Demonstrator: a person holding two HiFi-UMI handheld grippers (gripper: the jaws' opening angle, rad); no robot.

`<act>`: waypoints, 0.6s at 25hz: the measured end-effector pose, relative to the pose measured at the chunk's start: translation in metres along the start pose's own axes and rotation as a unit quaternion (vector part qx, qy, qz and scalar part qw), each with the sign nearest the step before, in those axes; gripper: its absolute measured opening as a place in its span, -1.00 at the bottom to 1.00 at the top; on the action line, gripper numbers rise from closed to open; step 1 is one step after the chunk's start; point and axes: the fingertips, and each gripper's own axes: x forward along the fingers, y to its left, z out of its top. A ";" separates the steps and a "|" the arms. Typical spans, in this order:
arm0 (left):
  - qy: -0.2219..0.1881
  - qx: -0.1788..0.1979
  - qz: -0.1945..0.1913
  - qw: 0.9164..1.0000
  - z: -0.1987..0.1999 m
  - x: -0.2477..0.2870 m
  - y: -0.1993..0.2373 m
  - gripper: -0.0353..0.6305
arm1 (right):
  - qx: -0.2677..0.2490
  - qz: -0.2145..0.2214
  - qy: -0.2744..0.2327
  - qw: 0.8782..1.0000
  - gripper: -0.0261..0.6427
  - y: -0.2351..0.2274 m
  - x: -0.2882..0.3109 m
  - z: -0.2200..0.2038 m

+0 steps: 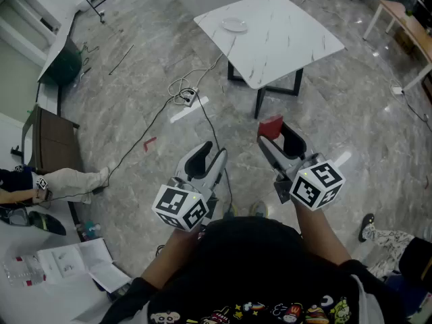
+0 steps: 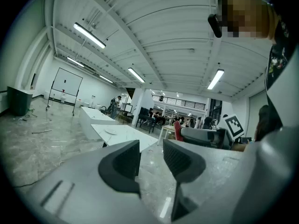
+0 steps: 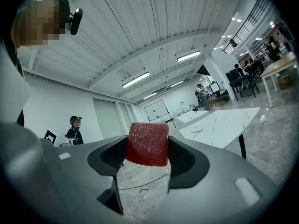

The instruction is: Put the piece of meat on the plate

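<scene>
**A:** What does your right gripper [image 1: 273,139] have?

**B:** Its jaws are clenched on the red, flat-sided block of meat [image 3: 147,143]. One pad presses each side, and the meat's top stands above the jaw tips.

**A:** And your left gripper [image 2: 150,155]?

**B:** It's released. The jaws stand a little apart with nothing between them, and only the grey marbled floor [image 1: 135,100] shows through the gap. It sits just beside your right gripper, level with it.

**A:** Where is the small round white plate [image 1: 234,25]?

**B:** Well ahead of both your grippers, on the white marble-patterned square table [image 1: 290,32]. It lies right of your left gripper's line and left of your right one's.
</scene>
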 end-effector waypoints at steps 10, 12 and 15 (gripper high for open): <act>0.013 0.005 0.015 1.000 -0.019 0.017 -0.030 -0.07 | 0.010 0.015 0.000 1.000 -0.04 -0.020 -0.026 -0.001; 0.014 0.003 0.018 1.000 -0.024 0.022 -0.040 -0.07 | 0.012 0.022 -0.001 1.000 -0.04 -0.026 -0.034 -0.001; 0.018 0.005 0.016 1.000 -0.031 0.027 -0.055 -0.07 | 0.005 0.025 -0.001 1.000 -0.04 -0.034 -0.044 0.001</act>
